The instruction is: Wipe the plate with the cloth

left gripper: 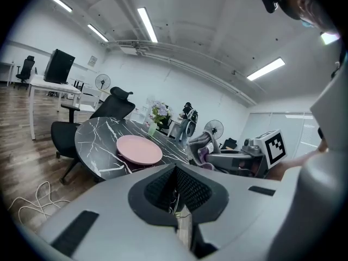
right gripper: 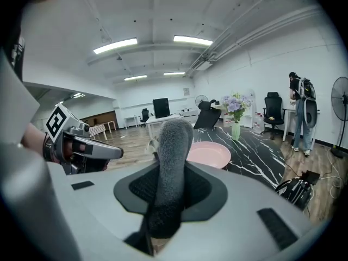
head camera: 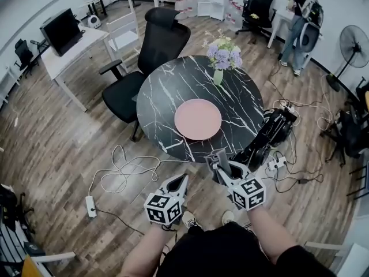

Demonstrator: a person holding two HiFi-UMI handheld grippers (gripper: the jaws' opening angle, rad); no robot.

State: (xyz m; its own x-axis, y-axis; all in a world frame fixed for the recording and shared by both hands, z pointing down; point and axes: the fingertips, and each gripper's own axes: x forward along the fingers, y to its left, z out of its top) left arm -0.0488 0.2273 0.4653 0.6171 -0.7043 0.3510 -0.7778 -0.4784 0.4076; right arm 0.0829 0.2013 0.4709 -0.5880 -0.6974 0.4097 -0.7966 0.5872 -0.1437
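The pink plate (head camera: 198, 119) lies on the round black marble table (head camera: 167, 91), near its front edge; both gripper views show the plate (left gripper: 139, 149) (right gripper: 210, 153) a little ahead. My right gripper (head camera: 218, 161) hovers just short of the table's edge, shut on a grey fuzzy cloth (right gripper: 169, 167) that stands up between its jaws. To its left and lower, over the floor, my left gripper (head camera: 180, 183) is shut with nothing in it (left gripper: 175, 170). Neither gripper touches the plate.
A vase of purple flowers (head camera: 221, 57) stands at the table's far side. A black office chair (head camera: 151, 51) sits behind the table on the left, dark equipment (head camera: 275, 128) leans at its right. White cables (head camera: 124, 169) and a power strip (head camera: 90, 206) lie on the floor. A person (head camera: 299, 17) stands far back.
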